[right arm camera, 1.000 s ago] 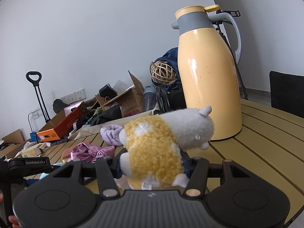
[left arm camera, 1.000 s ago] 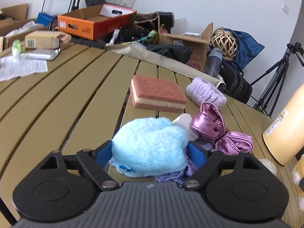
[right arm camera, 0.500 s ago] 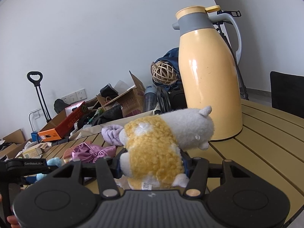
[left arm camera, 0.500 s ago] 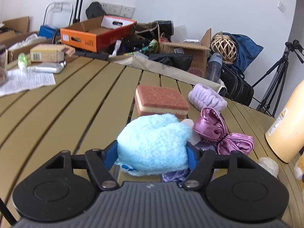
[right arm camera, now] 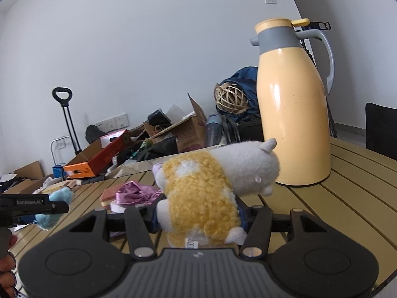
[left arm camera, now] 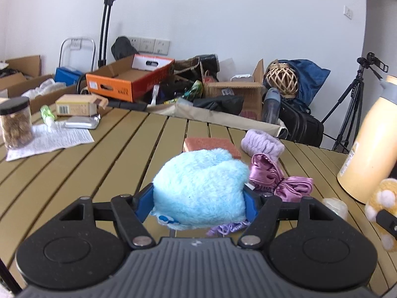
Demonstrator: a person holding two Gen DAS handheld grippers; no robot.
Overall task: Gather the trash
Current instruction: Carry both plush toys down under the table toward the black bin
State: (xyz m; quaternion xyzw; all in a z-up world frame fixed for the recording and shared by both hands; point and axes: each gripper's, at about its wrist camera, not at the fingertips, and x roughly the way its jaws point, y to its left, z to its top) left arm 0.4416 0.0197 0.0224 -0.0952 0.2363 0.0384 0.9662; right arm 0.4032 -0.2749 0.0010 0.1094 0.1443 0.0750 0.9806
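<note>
Your left gripper point(left arm camera: 198, 198) has its fingers part closed on the blue plush point(left arm camera: 201, 188), pads pressing both flanks. Compared with a second ago, the plush is off the tabletop point(left arm camera: 74, 173): it then sat down among the purple satin bow point(left arm camera: 280, 178) and the sponge point(left arm camera: 211, 144), and now it rides above them, with more of the far edge and the clutter beyond in sight. The squeeze also tightened a little early in that second and has since held.

Your right gripper point(right arm camera: 198, 213) looks unchanged, fingers narrowly set around the yellow and white plush point(right arm camera: 206, 186), near the thermos point(right arm camera: 292, 109) on the right side.

I'd judge both hands loaded and ready to carry; no bin shows in either view.
</note>
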